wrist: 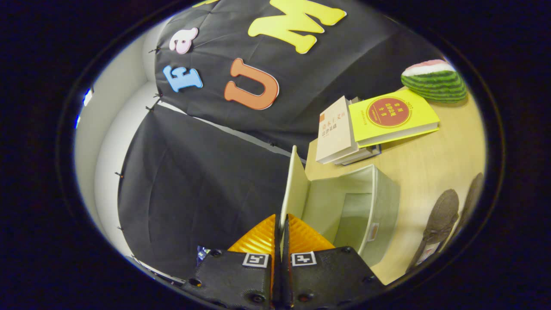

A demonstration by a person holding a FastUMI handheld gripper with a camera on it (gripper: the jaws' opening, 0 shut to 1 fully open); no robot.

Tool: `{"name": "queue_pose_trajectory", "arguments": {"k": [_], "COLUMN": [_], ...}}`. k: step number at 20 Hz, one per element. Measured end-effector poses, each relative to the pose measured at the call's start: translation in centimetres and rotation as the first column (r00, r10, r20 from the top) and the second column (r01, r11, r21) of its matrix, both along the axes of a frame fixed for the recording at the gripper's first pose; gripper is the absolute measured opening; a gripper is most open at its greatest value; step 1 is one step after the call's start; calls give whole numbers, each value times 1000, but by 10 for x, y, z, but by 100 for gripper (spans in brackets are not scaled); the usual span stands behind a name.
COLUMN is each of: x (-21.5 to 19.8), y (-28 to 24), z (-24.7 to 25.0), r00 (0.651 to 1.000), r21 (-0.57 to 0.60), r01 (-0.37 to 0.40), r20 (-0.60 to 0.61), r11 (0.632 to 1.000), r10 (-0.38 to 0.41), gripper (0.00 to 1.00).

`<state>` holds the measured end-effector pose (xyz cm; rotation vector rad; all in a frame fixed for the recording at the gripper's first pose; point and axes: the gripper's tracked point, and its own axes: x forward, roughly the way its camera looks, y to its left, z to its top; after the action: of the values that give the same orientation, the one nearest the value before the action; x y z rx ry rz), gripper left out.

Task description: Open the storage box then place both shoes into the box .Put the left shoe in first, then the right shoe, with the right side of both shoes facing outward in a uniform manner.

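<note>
My gripper (282,230) is shut on the lid (295,187) of the pale storage box (381,202), and both fingers press on the lid's edge. The lid stands lifted, nearly upright. Behind it the box's inside shows, pale and hollow. The view is tilted, so the wooden table (434,163) slopes. Two dark shoes (443,219) lie on the table to the right of the box, soles toward me, one behind the other.
A stack of books (370,125) with a yellow one on top lies on the table beyond the box. A watermelon-slice toy (434,79) sits behind the books. Black cloth walls close off the space to the left of and behind the box.
</note>
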<state>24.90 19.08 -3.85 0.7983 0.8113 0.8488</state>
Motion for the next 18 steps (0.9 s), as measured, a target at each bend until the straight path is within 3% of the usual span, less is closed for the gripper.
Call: {"name": "queue_pose_trajectory", "arguments": {"k": [8, 18], "x": [0, -11], "y": [66, 150], "z": [2, 7], "r00": [998, 998], "r21": [-4, 31], "r01": [59, -35], "r20": [-7, 45], "r11": [998, 999], "r10": [-59, 34], "gripper": [6, 8]}}
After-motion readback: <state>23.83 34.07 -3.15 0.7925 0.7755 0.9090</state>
